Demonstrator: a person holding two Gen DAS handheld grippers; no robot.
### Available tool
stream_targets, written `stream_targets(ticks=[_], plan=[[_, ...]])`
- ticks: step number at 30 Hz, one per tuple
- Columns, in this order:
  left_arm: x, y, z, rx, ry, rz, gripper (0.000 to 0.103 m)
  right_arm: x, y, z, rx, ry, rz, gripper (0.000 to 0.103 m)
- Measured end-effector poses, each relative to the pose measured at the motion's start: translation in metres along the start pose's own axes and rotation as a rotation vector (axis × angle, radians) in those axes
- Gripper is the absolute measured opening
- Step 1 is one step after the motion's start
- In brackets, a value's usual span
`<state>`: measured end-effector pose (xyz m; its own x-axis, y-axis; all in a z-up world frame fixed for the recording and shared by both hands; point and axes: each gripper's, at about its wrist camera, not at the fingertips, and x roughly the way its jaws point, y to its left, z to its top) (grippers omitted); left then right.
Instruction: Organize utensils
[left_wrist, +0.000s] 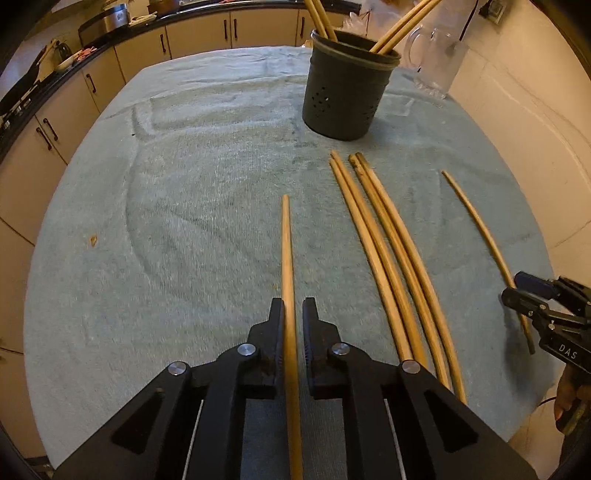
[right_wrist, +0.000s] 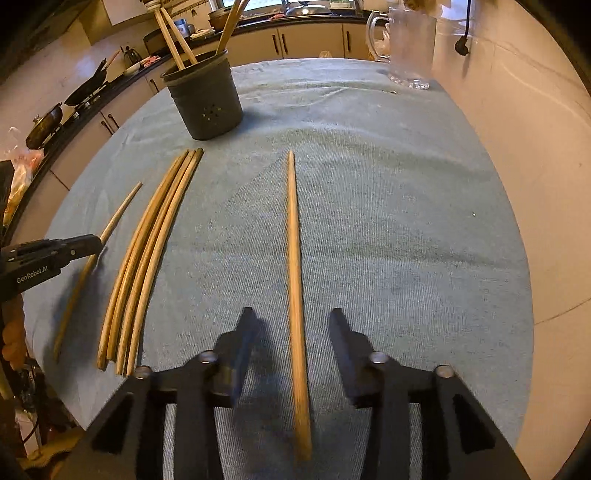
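Observation:
Wooden chopsticks lie on a blue-grey towel (left_wrist: 166, 221). My left gripper (left_wrist: 293, 306) straddles one chopstick (left_wrist: 286, 240); its jaws are close around it, with a small gap still showing on the right side. My right gripper (right_wrist: 291, 317) is open, straddling another single chopstick (right_wrist: 293, 240) that lies between its fingers untouched. A bundle of several chopsticks (left_wrist: 388, 258) lies between the two; it also shows in the right wrist view (right_wrist: 147, 251). A dark perforated holder (left_wrist: 347, 88) with several chopsticks stands at the back, also in the right wrist view (right_wrist: 207, 99).
A glass jug (left_wrist: 436, 59) stands at the table's back right near the wall, also in the right wrist view (right_wrist: 410, 44). Kitchen cabinets and a counter with pans (right_wrist: 74, 96) run along the left and back. A small stain (left_wrist: 93, 240) marks the towel.

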<state>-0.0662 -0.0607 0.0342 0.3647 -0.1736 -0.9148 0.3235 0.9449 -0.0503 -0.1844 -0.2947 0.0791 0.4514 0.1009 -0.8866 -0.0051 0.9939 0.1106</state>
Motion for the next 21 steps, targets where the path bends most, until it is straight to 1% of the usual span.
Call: stream_targets(ticks=[3, 4, 5, 7, 9, 10, 11, 13, 19, 21], plan=[[0.01, -0.004, 0.006, 0.03, 0.031, 0.024, 0.012, 0.01, 0.003, 0.011, -0.028, 0.011, -0.017, 0.046], [0.01, -0.007, 0.009, 0.044, 0.022, 0.037, 0.012, 0.013, 0.004, 0.018, -0.034, 0.011, -0.022, 0.046], [0.011, -0.008, 0.011, 0.052, 0.03, 0.043, 0.012, 0.016, 0.005, 0.024, -0.037, 0.017, -0.024, 0.046], [0.012, -0.01, 0.018, 0.06, 0.038, 0.045, 0.012, 0.024, 0.004, 0.039, -0.036, 0.036, -0.011, 0.046], [0.014, -0.011, 0.024, 0.062, 0.045, 0.046, 0.012, 0.031, 0.001, 0.053, -0.033, 0.051, -0.013, 0.04], [0.015, -0.011, 0.028, 0.065, 0.048, 0.046, 0.012, 0.034, 0.0, 0.06, -0.033, 0.058, -0.02, 0.035], [0.016, -0.01, 0.031, 0.066, 0.051, 0.045, 0.012, 0.037, -0.001, 0.066, -0.032, 0.063, -0.025, 0.032], [0.017, -0.009, 0.037, 0.067, 0.056, 0.042, 0.012, 0.044, -0.002, 0.081, -0.03, 0.076, -0.03, 0.031], [0.022, -0.005, 0.055, 0.06, 0.066, 0.025, 0.012, 0.059, 0.006, 0.112, -0.059, 0.111, -0.069, 0.031], [0.02, -0.006, 0.055, 0.062, 0.064, 0.023, 0.012, 0.063, 0.01, 0.12, -0.073, 0.12, -0.082, 0.031]])
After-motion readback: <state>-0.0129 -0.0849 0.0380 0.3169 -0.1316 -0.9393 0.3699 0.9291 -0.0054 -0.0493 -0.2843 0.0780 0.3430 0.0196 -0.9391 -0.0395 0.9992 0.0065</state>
